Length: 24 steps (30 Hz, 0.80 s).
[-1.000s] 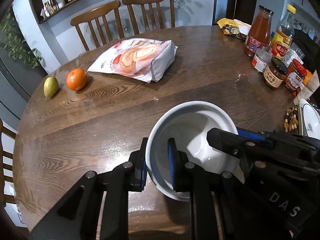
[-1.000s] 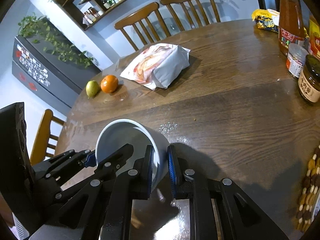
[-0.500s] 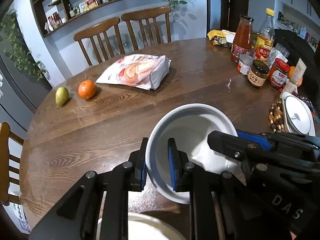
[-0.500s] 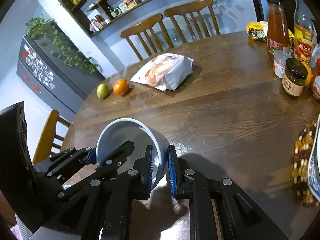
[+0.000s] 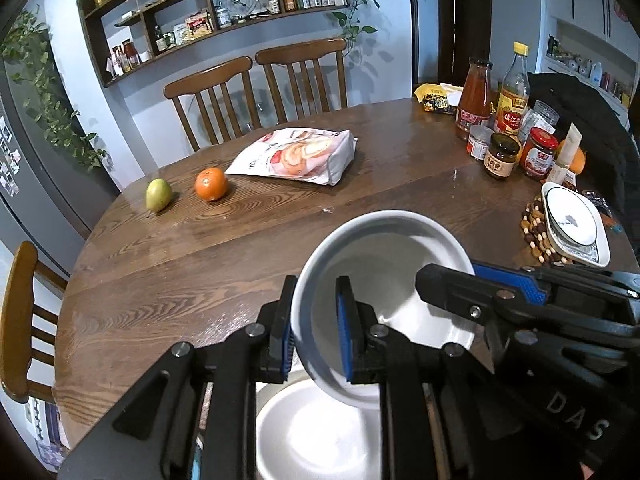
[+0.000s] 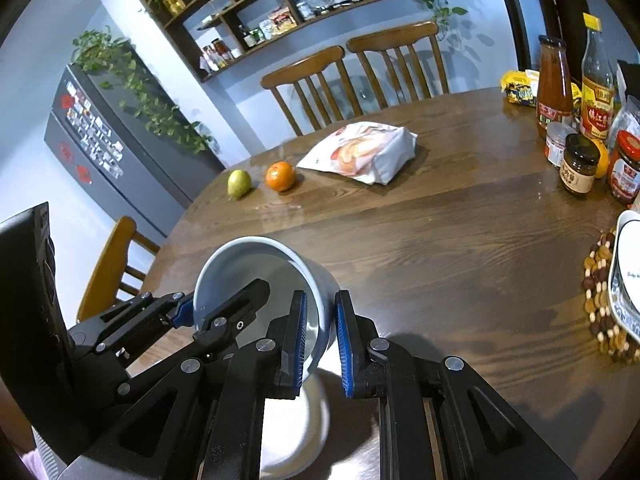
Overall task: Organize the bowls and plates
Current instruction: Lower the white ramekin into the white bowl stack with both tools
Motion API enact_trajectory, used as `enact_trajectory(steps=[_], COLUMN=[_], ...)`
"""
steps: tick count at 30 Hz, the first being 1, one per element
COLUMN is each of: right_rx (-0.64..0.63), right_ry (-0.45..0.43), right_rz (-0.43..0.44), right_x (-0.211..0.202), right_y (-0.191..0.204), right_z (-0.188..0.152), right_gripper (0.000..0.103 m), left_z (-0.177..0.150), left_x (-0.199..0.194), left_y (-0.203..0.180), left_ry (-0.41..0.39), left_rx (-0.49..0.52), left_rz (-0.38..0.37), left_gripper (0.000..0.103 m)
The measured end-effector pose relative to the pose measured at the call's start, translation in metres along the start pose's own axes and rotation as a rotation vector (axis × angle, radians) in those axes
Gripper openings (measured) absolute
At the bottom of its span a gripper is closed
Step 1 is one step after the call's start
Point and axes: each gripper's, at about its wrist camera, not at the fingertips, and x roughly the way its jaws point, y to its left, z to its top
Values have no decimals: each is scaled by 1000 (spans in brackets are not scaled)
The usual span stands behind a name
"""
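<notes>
1. Left gripper (image 5: 316,328): jaws clenched on the near-left rim of the white bowl (image 5: 392,264), one blue pad outside the wall, one inside.
2. Right gripper (image 6: 320,340): jaws clenched on the opposite rim of the same bowl (image 6: 256,276), pads either side of the wall. In the left wrist view it enters from the right, its blue pad lying over the bowl's right rim (image 5: 508,284).
3. The bowl hangs between the two grippers, clear of the table (image 5: 160,280) and tilted. Its inside is plain white and holds nothing.
4. Directly under the left gripper, behind its fingertips: a second white dish (image 5: 316,436), partly hidden by the gripper frame. The same dish (image 6: 292,432) shows beneath the right gripper.
5. Ahead of the right gripper and off to its right: a plate with a dark rim line (image 5: 572,220), resting on a beaded mat (image 5: 536,228) at the table edge.
6. Far ahead of the left gripper, across the table: a snack bag (image 5: 296,156); left of it an orange (image 5: 211,184) and a pear (image 5: 159,195), near each other but apart.
7. Ahead-right, well apart from both grippers: a cluster of sauce bottles and jars (image 5: 500,132).
8. Two wooden chairs (image 5: 256,88) stand at the far side of the table.
</notes>
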Motion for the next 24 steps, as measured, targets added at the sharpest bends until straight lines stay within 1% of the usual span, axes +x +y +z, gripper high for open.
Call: enact_trajectory(steps=[6,13,24], right_rx=[-12,-16,6], right_ry=[2,13,63], right_rz=[-14,-32,-65], right_x=[-5,-7,0], right_y=[25,46,59], right_z=[-15,-33,-62], right_gripper=[18,18,18], left_z=[-17,-37,-66], left_x=[-14,-25,-22], left_y=[16,28,36], left_ry=[-5,4,65], left_rx=[-6,3,8], left_rz=[-8,-22,-60], left_gripper=[16,16,16])
